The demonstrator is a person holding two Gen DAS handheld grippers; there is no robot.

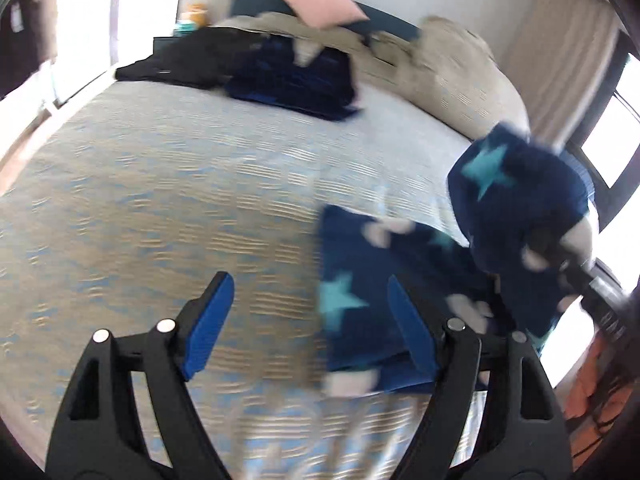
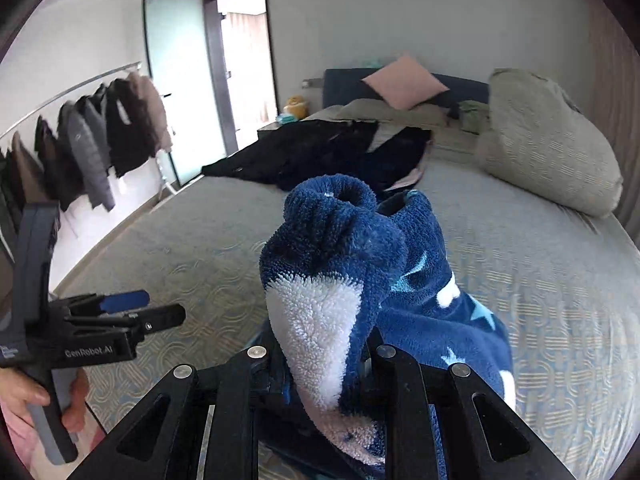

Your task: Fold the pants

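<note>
- Gripping a bunched end of the fleece pants [image 2: 344,264], the right gripper [image 2: 320,360] is clenched so the fabric can be lifted above the bed [image 2: 192,248].
- The left gripper [image 1: 308,328] is held spread and empty beside the trailing fabric, judged ready for a second hold.

Navy fleece pants [image 2: 344,264] with turquoise stars and white patches; blue pads on the black left claw [image 1: 310,320]; pale grey-blue patterned bed [image 1: 160,208]; pink pillow [image 2: 404,80].
</note>
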